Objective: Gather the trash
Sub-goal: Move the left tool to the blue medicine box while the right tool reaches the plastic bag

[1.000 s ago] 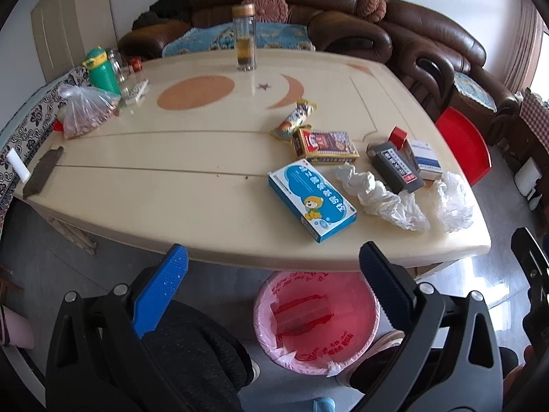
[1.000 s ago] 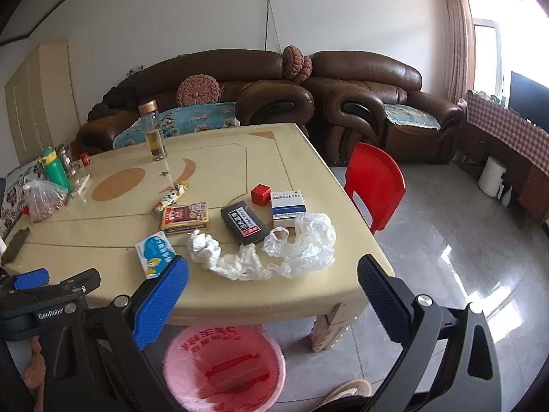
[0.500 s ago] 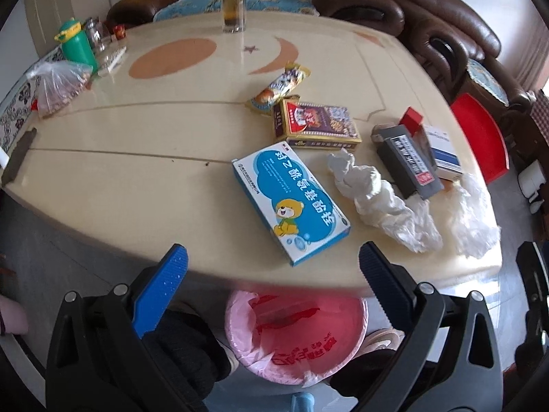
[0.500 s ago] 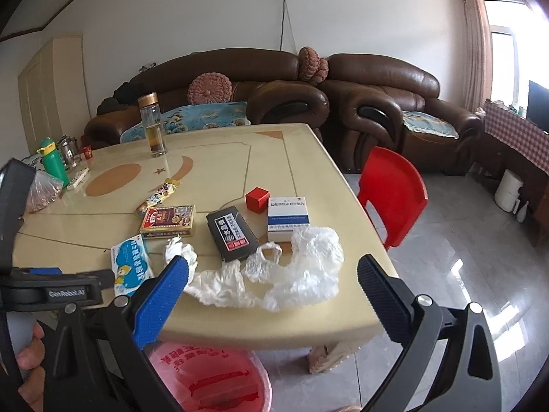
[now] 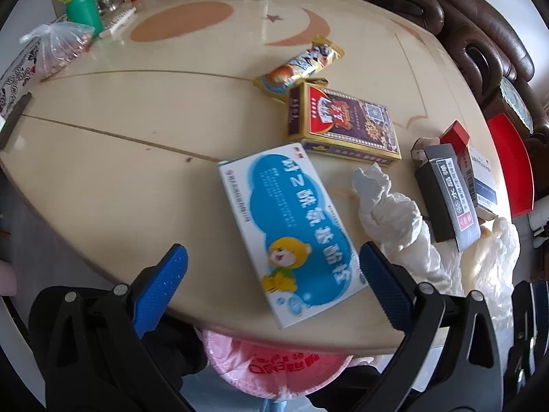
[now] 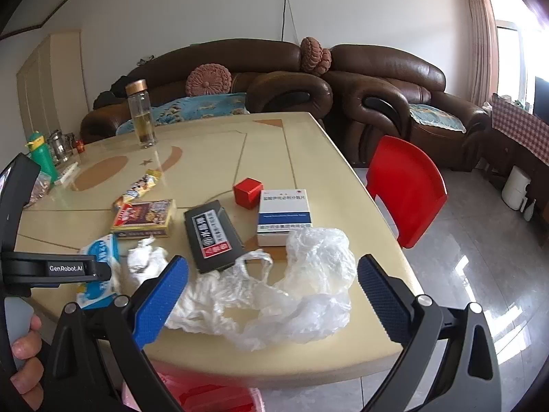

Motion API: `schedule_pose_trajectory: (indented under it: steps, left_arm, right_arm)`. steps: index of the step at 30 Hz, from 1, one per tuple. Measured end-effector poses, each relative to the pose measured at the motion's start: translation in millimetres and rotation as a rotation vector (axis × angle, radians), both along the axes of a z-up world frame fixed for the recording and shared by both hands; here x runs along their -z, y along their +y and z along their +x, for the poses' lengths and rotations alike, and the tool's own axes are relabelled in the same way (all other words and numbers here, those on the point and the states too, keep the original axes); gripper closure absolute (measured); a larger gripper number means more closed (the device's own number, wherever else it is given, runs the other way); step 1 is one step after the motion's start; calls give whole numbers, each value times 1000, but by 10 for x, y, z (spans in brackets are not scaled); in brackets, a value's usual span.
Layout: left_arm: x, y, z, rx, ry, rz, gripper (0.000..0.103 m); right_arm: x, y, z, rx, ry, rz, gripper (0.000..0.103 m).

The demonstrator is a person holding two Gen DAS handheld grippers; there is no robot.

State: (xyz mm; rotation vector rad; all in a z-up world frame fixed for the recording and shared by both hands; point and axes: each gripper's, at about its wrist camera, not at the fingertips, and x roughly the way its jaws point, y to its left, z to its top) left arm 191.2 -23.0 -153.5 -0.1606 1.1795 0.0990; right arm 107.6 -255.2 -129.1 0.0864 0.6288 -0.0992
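Note:
A blue and white box point(image 5: 291, 226) lies near the front edge of the beige table point(image 5: 120, 171). My left gripper point(image 5: 271, 267) is open just above its near end, empty. A crumpled white tissue point(image 5: 387, 206) lies right of the box. My right gripper point(image 6: 271, 285) is open and empty over a clear plastic bag point(image 6: 288, 288) at the table's front. A red-gold box point(image 5: 343, 127), a snack wrapper point(image 5: 302, 65), a black box point(image 6: 211, 235), a small red box point(image 6: 247, 192) and a white box point(image 6: 284, 216) lie behind. A pink-lined bin point(image 5: 281, 370) stands under the table's edge.
A glass bottle point(image 6: 140, 116), a green bottle point(image 5: 82, 7) and a bagged item point(image 5: 58, 48) stand at the far and left side. A red chair point(image 6: 405, 189) is right of the table. Brown sofas point(image 6: 377, 86) are behind.
Both grippers have moved forward and down toward the table. The left one now hovers over the blue and white box, the right one over the plastic bag. Both stay open.

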Motion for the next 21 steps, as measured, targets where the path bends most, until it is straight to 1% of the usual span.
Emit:
schedule_pose_trajectory:
  steps: [3,5,7,8,10,12,15,21]
  left_arm:
    - [76,-71,65,8,26,6,5]
    - [130,-81,93,0,49,-7,5]
    - [137,-74,112,-14,43,-9,5]
    - [140,-77,123,-17,45,-26,5]
    - [143,-83,145,-29,50,-22,5]
    - [160,-130,159,-29,62,8,5]
    - [190,-240,174,-11,70,83,5]
    - [167,-254,186,-34,68,74,5]
  right_arm:
    - [92,-21,78,-4,22,14,6]
    - [133,-27,123,-2,33,15,6]
    - [182,-58,157,7,39,18,6]
    - [199,-79,174,9,43,26,6]
    - [237,-130,203,23,50,43,6]
    - [268,-153,222,29,54,50,6]
    - [327,-160,266,40,66,40,6]
    - [429,-217,323,57,90,43,6]
